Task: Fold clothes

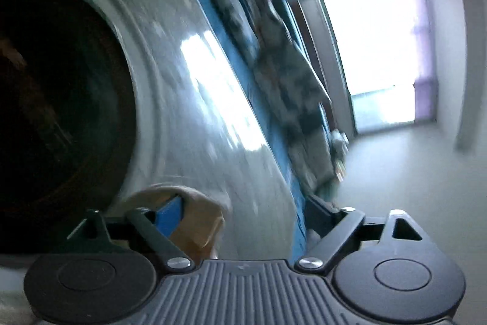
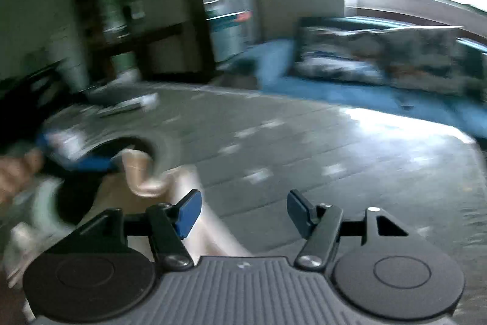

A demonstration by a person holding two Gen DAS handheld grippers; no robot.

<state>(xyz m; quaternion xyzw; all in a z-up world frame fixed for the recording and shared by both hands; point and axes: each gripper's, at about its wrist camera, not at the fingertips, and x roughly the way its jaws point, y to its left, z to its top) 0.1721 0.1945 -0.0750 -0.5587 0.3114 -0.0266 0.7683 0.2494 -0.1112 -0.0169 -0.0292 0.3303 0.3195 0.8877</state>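
Both of my jaws are standing released, pads apart with nothing pinched between them. My left gripper (image 1: 243, 212) is looking along a steeply tilted, blurred scene; a beige cloth (image 1: 197, 215) is draping over and around its blue pad at about 7 o'clock in the left wrist view, loose rather than clamped. My right gripper (image 2: 243, 212) is hovering over the grey table (image 2: 304, 148); the same pale beige garment (image 2: 146, 175) is lying bunched at 8 o'clock from it, just beside the near-side blue pad, a fold passing under that finger. Whether fabric is touching the pad I cannot tell through the blur. My other gripper's blue finger is showing at 9 o'clock in the right wrist view, against the garment. A blue couch (image 2: 350, 93) with a patterned cushion (image 2: 380, 57) is sitting beyond the table at 1 o'clock.
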